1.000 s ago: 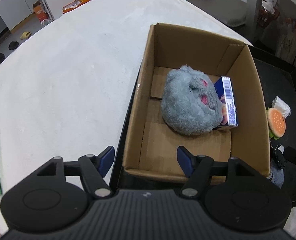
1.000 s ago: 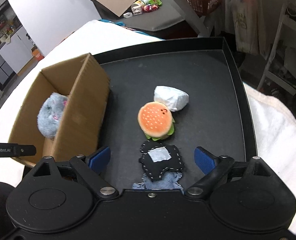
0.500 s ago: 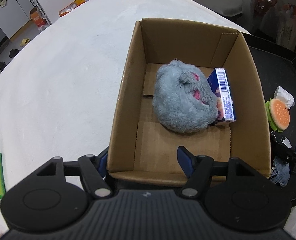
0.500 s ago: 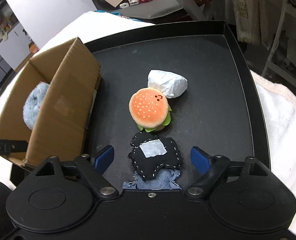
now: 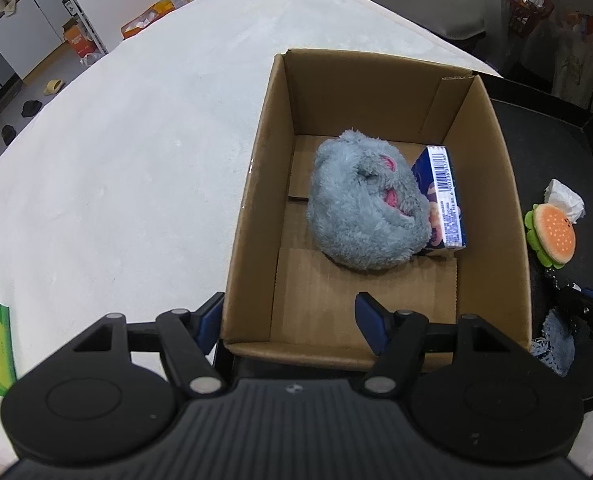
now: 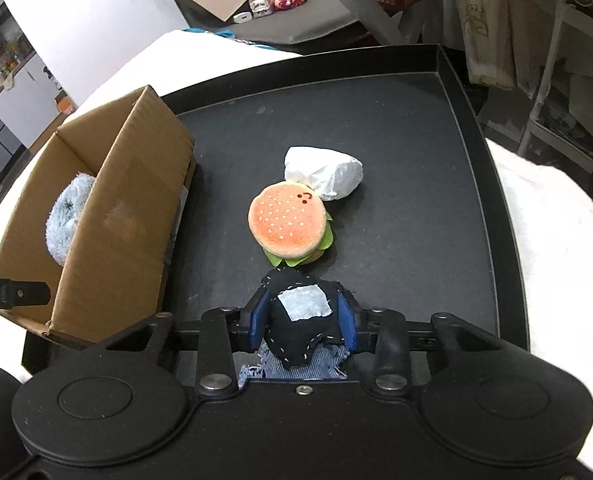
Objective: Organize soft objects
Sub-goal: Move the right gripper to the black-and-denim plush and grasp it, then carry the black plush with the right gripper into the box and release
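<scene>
Right hand-held gripper (image 6: 302, 322) closing on black patch toy (image 6: 302, 320) (tray (image 6: 462, 92)); box (image 5: 256, 184) holds grey plush (image 5: 360, 216).

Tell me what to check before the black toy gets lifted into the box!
1. Right tool around black toy: ok, jaws closing with it between them.
2. Grip firm enough to lift: cannot tell.
3. Burger clear of the toy: not ok, they look touching.
4. Room in box: ok, bare floor in front of grey plush.
5. Left tool steadying box: not ok, open, straddling its near corner.
6. Denim scrap free of toy: cannot tell.
</scene>
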